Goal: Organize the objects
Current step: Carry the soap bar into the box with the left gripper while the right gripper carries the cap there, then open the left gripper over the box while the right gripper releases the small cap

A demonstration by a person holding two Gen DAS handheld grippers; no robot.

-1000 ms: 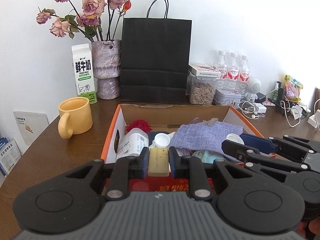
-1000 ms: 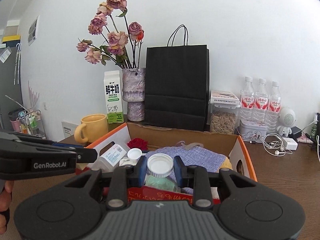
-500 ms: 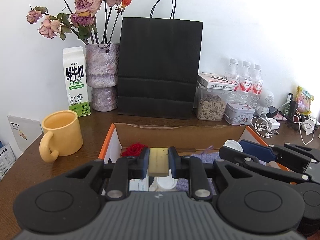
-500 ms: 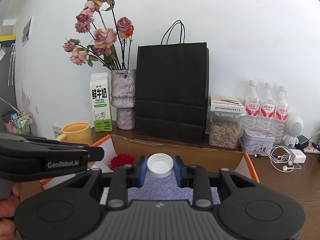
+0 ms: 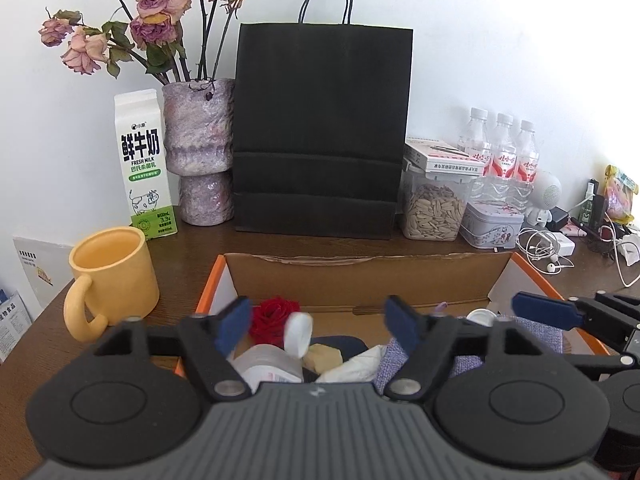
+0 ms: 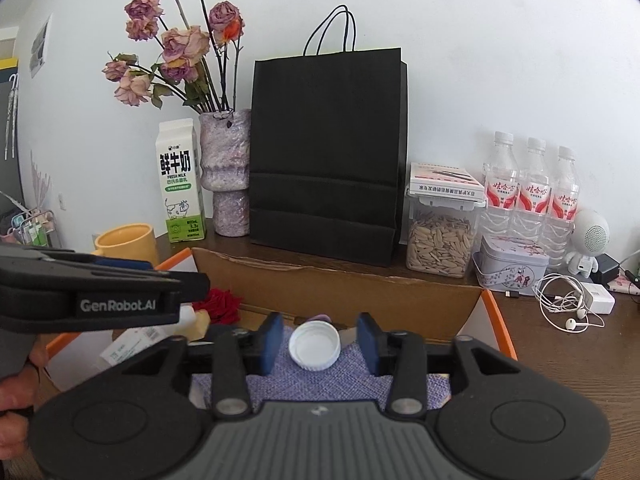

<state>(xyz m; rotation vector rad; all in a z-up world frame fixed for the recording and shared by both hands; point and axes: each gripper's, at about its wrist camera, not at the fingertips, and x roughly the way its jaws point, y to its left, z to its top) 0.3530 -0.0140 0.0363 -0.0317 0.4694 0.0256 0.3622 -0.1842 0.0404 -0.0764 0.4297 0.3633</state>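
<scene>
Claws point(image 5: 316, 322) over apparently cluttered box point(image 5: 368, 276)

You have three water bottles point(image 6: 530, 196) at the back; one black paper bag point(image 6: 326, 152); one milk carton point(image 6: 179, 180); one yellow mug point(image 5: 114, 276); one vase point(image 5: 200, 152); one jar of seeds point(image 6: 440, 236); one tin point(image 6: 512, 266); one cardboard box point(image 5: 368, 276); two white caps point(image 5: 299, 334) point(image 6: 315, 345); one red rose point(image 5: 274, 314).

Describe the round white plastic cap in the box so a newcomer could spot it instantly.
Start at the orange-edged cardboard box in front of the tall black paper bag. On the lilac woven cloth inside it lies the round white plastic cap, hollow side up, between the opening jaws of the right gripper, untouched by either pad.
</scene>
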